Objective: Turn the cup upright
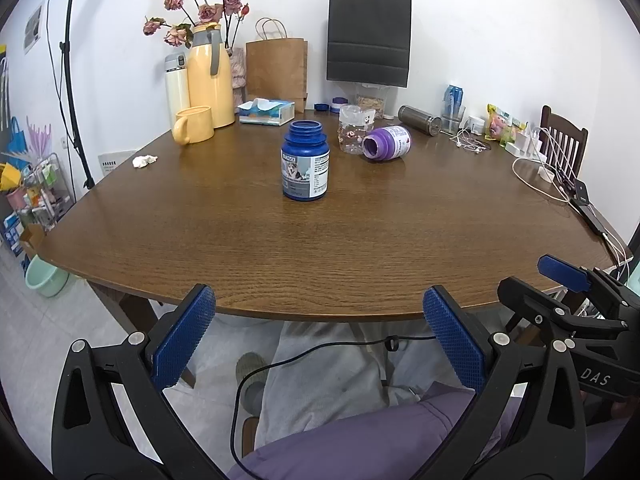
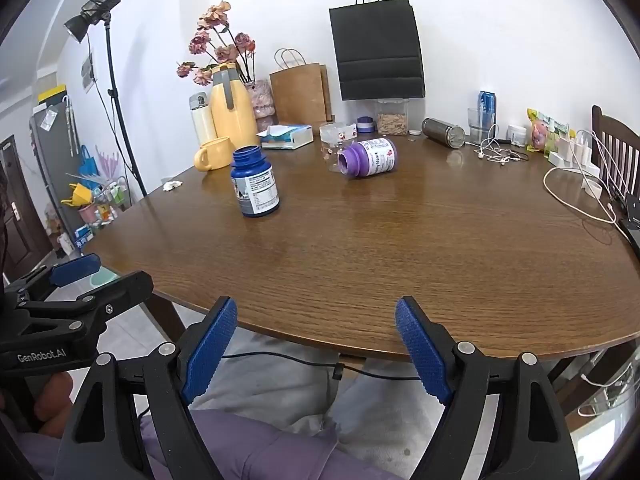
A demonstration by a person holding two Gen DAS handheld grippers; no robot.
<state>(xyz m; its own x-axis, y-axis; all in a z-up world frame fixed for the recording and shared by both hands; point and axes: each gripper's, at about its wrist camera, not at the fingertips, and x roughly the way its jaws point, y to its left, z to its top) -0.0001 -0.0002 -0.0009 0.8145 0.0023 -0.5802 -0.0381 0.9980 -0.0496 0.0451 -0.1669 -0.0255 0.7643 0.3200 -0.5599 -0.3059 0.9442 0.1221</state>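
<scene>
no grasp has been made: the left gripper [image 1: 318, 336] and right gripper [image 2: 316, 350] are held released off the table [image 1: 320, 248] edge. the purple bottle [image 2: 368, 157] lies tipped beyond the upright blue bottle [image 2: 255, 182]; a reach past it is judged next.

Tissue box [image 1: 267, 111], paper bags [image 1: 277, 67], perhaps earphones [image 1: 469, 143].

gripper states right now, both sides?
Left gripper: open, holding nothing, short of the table edge.
Right gripper: open, holding nothing, also off the table.
</scene>
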